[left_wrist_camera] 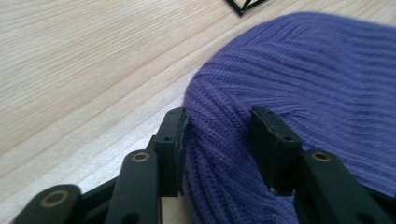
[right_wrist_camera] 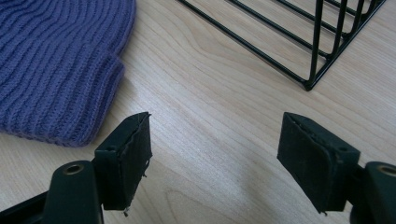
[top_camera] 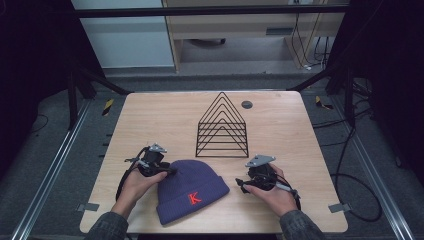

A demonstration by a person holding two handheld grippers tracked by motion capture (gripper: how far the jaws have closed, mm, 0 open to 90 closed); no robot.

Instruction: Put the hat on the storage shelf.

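The purple ribbed knit beanie with a red K [top_camera: 192,190] lay at the wooden table's [top_camera: 150,115] near edge, in front of the black wire triangular rack [top_camera: 222,127]. The left gripper [left_wrist_camera: 217,135] pinched a fold of its crown — the right gripper [right_wrist_camera: 215,158] hovered agape over bare wood — nothing between its jaws.

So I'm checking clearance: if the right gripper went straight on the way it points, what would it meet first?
Probably bare wooden table first, then the black wire triangular rack; the purple knit beanie lies off to one side. Depth is unclear.
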